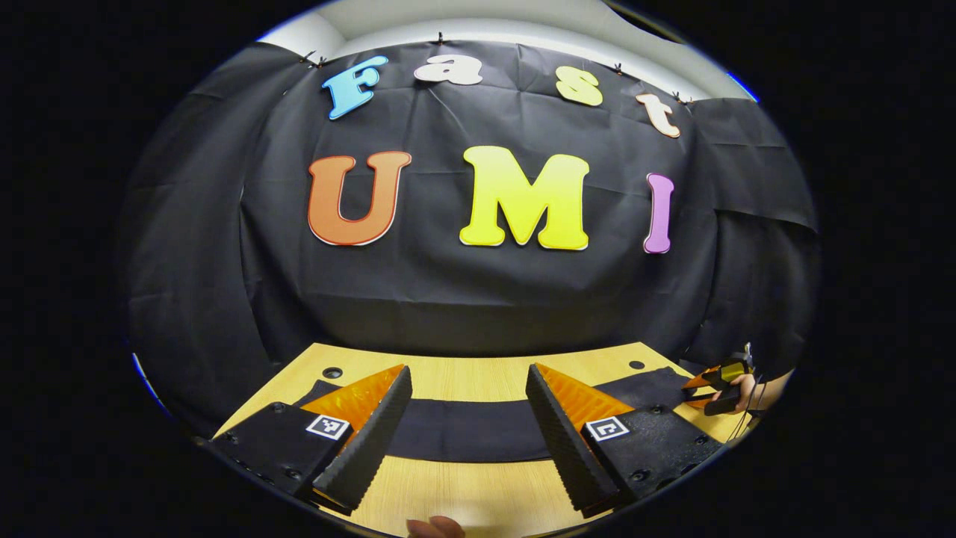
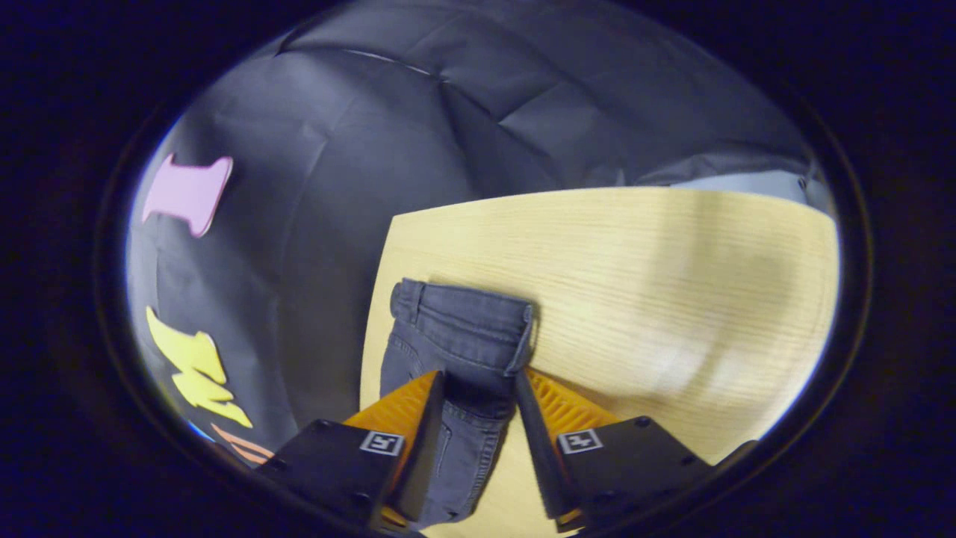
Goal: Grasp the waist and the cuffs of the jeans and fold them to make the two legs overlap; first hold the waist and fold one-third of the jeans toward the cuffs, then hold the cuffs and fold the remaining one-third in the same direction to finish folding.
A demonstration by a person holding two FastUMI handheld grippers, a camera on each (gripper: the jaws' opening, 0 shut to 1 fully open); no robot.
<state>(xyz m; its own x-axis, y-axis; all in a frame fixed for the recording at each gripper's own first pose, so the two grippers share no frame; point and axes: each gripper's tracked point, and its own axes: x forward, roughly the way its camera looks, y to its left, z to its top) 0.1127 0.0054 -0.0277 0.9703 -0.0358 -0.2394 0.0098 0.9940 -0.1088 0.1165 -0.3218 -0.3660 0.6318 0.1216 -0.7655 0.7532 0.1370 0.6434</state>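
In the left gripper view the left claw (image 1: pixel 468 388) stands wide at the bottom of the frame above the wooden bench (image 1: pixel 463 377), holding nothing, with the dark jeans (image 1: pixel 478 430) stretched flat across the bench between and beyond its fingers. At the right edge, a hand (image 1: pixel 747 392) holds the right claw (image 1: pixel 698 388) at the jeans' far end. In the right gripper view that claw is half open astride the waist (image 2: pixel 467 329) at lower centre; whether its fingers press the denim I cannot tell.

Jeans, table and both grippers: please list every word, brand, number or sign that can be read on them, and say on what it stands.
Jeans: no readable text or brand.
Table: none.
Left gripper: no words; two square black-and-white markers, patterns and not text.
Right gripper: the same kind of markers, no words or numbers.
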